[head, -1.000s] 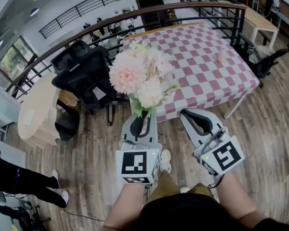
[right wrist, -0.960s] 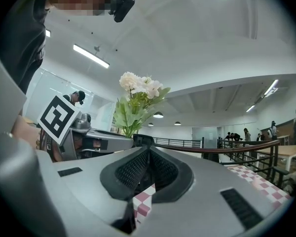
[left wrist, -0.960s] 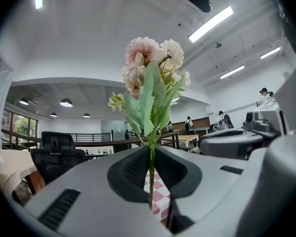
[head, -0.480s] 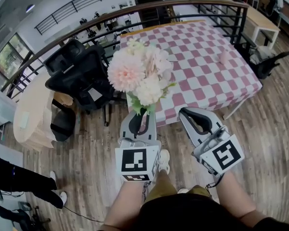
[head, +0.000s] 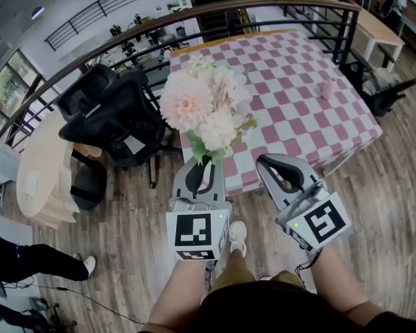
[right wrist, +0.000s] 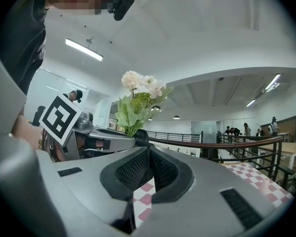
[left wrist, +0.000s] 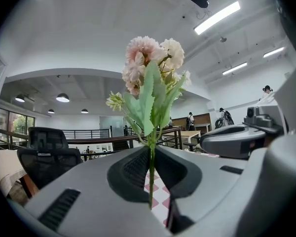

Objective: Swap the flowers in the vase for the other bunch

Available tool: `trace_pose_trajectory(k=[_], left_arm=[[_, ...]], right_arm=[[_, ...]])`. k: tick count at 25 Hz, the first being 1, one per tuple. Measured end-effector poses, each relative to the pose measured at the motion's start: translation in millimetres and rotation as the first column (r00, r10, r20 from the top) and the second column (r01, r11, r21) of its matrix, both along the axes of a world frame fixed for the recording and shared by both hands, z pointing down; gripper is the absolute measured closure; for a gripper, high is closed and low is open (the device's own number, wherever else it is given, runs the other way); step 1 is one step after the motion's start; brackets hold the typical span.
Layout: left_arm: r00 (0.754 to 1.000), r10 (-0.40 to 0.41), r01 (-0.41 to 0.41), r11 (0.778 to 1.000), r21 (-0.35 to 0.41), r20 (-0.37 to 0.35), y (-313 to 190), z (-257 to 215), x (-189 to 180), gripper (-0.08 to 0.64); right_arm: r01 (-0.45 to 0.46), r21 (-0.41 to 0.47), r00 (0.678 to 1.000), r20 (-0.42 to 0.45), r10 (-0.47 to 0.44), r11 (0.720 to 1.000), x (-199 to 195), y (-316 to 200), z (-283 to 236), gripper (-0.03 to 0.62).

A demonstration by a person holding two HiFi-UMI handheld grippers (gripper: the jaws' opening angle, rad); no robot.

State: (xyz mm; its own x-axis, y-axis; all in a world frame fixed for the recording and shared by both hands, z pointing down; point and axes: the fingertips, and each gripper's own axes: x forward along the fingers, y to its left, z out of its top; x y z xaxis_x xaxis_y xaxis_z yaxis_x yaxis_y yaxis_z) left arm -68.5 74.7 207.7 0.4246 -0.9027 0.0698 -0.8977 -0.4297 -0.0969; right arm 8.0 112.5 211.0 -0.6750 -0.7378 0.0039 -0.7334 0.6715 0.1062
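A bunch of pale pink and cream flowers (head: pixel 204 109) with green leaves stands upright in my left gripper (head: pixel 203 164), which is shut on the thin green stems. In the left gripper view the stem runs down between the closed jaws of the left gripper (left wrist: pixel 152 149) and the blooms (left wrist: pixel 150 68) rise above them. My right gripper (head: pixel 267 161) is beside it on the right, level, with its jaws together and nothing between them. The right gripper view shows the right gripper (right wrist: pixel 149 152) shut, with the flowers (right wrist: pixel 138 90) off to its left. A small pink object (head: pixel 327 87) stands on the checked table (head: pixel 291 68) ahead.
The table wears a pink and white checked cloth and sits just beyond both grippers. Black office chairs (head: pixel 111 116) stand to the left, with a round wooden table (head: pixel 45 165) farther left. A dark railing (head: pixel 263 9) runs behind. Someone's legs (head: pixel 35 262) show at the lower left on the wood floor.
Both grippers and the flowers have been carried toward the checked table, whose near edge now lies closer. The chairs have slid left and back. The grips look the same.
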Motion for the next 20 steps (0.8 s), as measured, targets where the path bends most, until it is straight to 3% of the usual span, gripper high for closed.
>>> trace_pose_trajectory(k=[20], left_arm=[[0.997, 0.079, -0.079, 0.997, 0.003, 0.006, -114, -7, -10, 0.525]], right_arm=[[-0.043, -0.012, 0.999, -0.006, 0.043, 0.999, -24, -112, -5, 0.554]])
